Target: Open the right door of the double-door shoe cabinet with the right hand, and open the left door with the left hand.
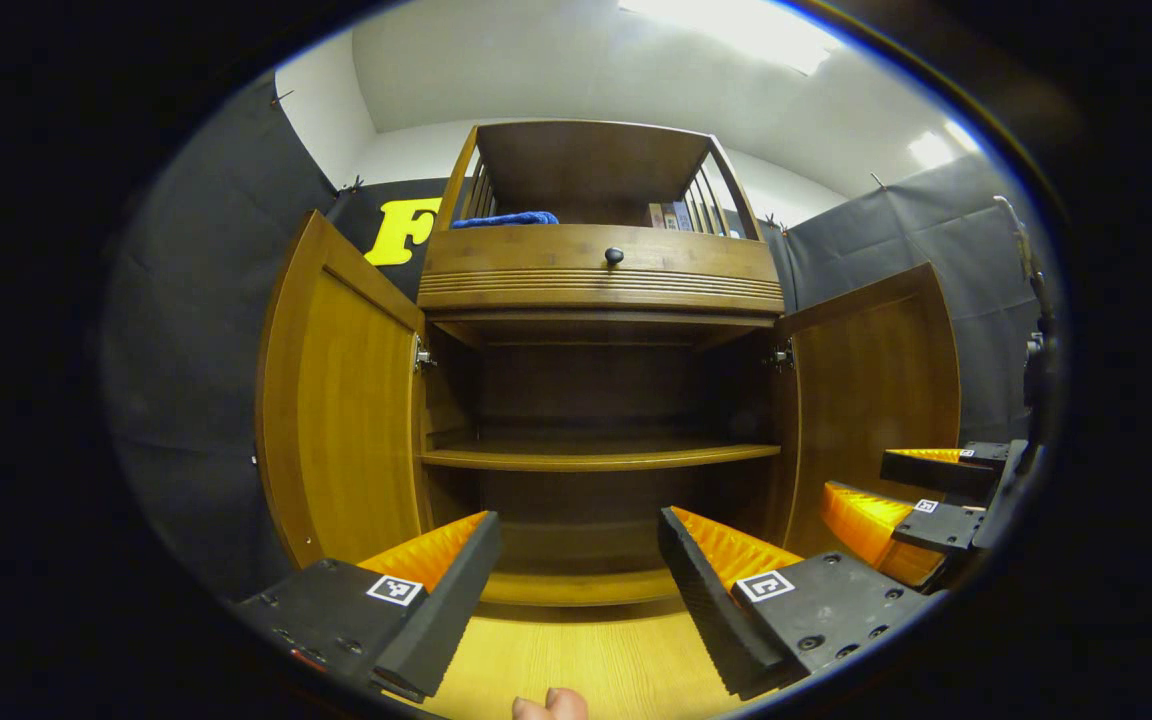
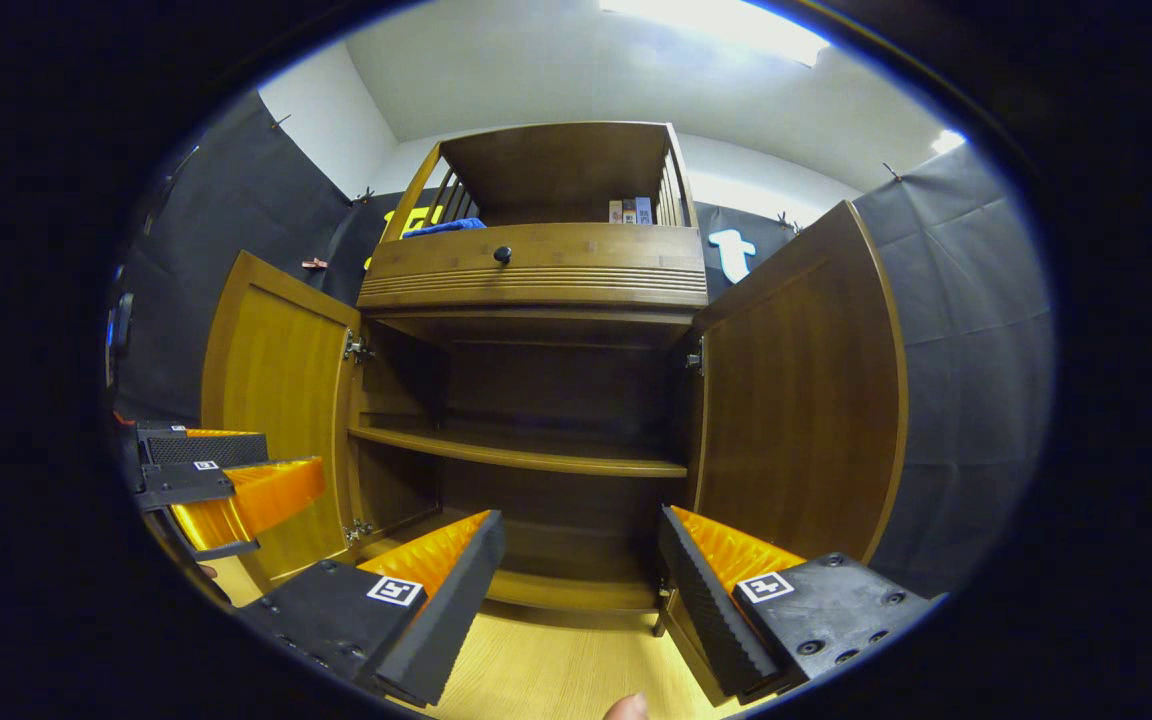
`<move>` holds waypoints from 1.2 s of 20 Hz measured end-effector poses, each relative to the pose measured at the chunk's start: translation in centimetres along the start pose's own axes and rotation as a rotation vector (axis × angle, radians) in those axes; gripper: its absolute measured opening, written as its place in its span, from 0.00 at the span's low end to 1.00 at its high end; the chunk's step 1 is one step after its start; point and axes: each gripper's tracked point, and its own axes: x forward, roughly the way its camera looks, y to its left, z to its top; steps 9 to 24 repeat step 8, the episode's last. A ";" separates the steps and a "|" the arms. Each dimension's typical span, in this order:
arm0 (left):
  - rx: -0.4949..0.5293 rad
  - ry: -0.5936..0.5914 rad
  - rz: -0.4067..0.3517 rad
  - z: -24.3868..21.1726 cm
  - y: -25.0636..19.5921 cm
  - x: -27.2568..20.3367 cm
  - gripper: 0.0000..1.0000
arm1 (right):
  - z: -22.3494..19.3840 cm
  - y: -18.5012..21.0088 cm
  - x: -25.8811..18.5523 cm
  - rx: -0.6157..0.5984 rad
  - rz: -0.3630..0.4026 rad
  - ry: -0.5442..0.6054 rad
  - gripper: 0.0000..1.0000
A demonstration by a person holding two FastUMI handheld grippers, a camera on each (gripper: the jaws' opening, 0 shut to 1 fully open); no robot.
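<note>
we find the shoe cabinet [image 1: 596, 300] standing on the wooden worktop [image 1: 586, 660], left door [image 1: 341, 400] and right door [image 2: 796, 390] both swung wide. the left claw [image 1: 576, 570] and right claw [image 2: 576, 570] hang before the opening, each spread apart and holding nothing. between the door edges, open room reaches back to the bare inner shelf [image 1: 596, 456].

Shoe cabinet [image 1: 596, 275] glossy varnished wood w/ metal hinges [image 2: 356, 348]; floor [image 1: 586, 670] smooth light wood.
</note>
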 end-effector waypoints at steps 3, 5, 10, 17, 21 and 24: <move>-0.002 0.000 -0.002 0.0 0.0 0.0 0.98 | 0.0 0.0 0.0 -0.001 0.000 -0.001 0.98; -0.004 -0.001 -0.001 0.1 0.0 -0.1 0.98 | 0.2 0.0 0.0 0.000 -0.001 -0.003 0.96; -0.006 -0.004 -0.001 0.2 0.0 -0.1 1.00 | 0.2 0.0 0.0 0.002 -0.002 -0.006 1.00; -0.006 -0.004 -0.001 0.2 0.0 -0.1 1.00 | 0.2 0.0 0.0 0.002 -0.002 -0.006 1.00; -0.006 -0.004 -0.001 0.2 0.0 -0.1 1.00 | 0.2 0.0 0.0 0.002 -0.002 -0.006 1.00; -0.006 -0.004 -0.001 0.2 0.0 -0.1 1.00 | 0.2 0.0 0.0 0.002 -0.002 -0.006 1.00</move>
